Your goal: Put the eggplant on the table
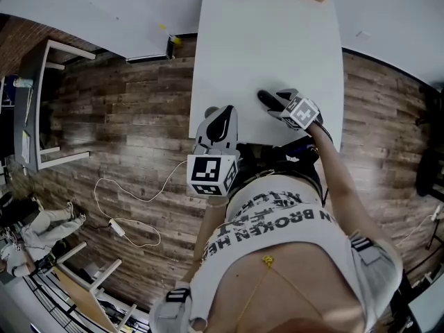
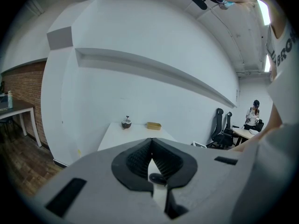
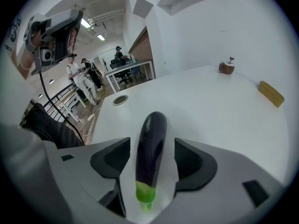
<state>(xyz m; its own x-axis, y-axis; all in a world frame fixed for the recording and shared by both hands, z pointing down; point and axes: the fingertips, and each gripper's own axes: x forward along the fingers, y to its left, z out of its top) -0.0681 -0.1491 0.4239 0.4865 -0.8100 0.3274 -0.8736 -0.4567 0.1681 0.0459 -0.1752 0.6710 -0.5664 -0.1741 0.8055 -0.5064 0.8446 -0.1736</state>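
Your right gripper (image 3: pixel 152 143) had its jaws spread wide. The eggplant (image 3: pixel 154 122) lay flat on the white table (image 3: pixel 210 115) between them, with neither pad pressing it and its green stem end toward you. Your left gripper (image 2: pixel 151 147) hovered by the table's near edge, jaws closed together on nothing. Past the eggplant's tip, a round hole (image 3: pixel 120 99) sat in the tabletop. At the far end stood a small brown pot (image 3: pixel 227 67) and a yellow tray (image 3: pixel 271 93), well apart from the eggplant.

Left gripper (image 1: pixel 220 115) hung at the table (image 1: pixel 277 47) near edge, angled slightly down, jaws closed together. Right gripper (image 1: pixel 269 100) over the table, pitched steeply down, jaws wide apart.
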